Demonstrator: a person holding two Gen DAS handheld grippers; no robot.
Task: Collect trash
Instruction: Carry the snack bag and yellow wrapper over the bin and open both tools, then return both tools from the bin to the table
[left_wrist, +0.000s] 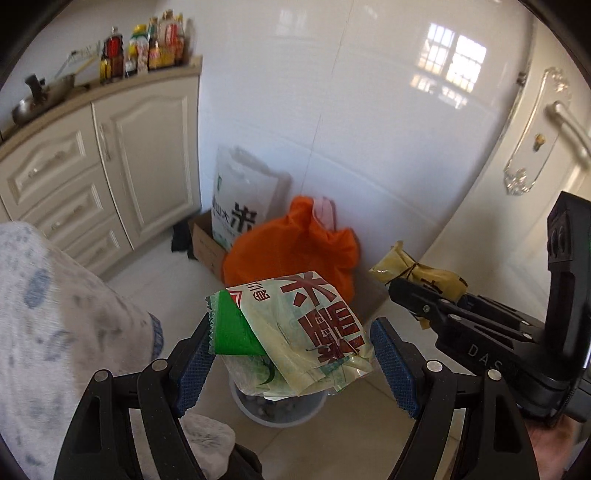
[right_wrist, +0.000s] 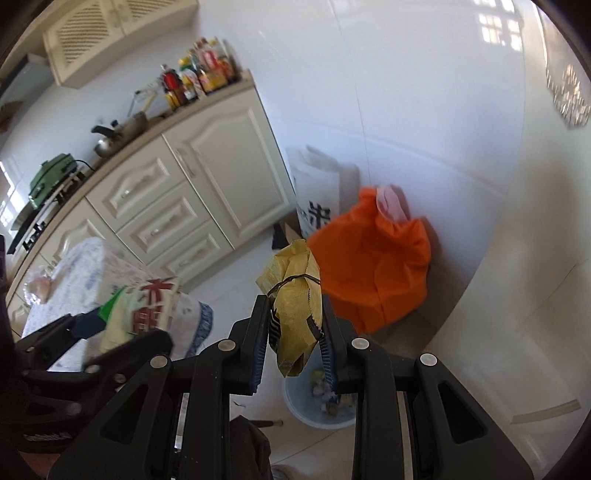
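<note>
A pale snack bag (left_wrist: 306, 332) with red characters and a green corner hangs between the blue pads (left_wrist: 195, 365) of my left gripper (left_wrist: 291, 347), which is shut on it. Directly below stands a round light-blue trash bin (left_wrist: 280, 410) with scraps inside. My right gripper (right_wrist: 293, 332) is shut on a crumpled yellow wrapper (right_wrist: 295, 310), held just above the same bin (right_wrist: 317, 406). In the left wrist view the right gripper (left_wrist: 424, 310) and its yellow wrapper (left_wrist: 406, 266) sit at the right. The right wrist view shows the left gripper (right_wrist: 92, 328) with its bag (right_wrist: 147, 306) at the left.
An orange bag (left_wrist: 295, 247) slumps against the white tiled wall behind the bin, beside a white rice sack (left_wrist: 240, 192) and a cardboard box (left_wrist: 207, 247). Cream cabinets (left_wrist: 147, 155) run along the left. A door with a metal handle (left_wrist: 557, 114) is at the right. A patterned sleeve (left_wrist: 55, 314) fills the left.
</note>
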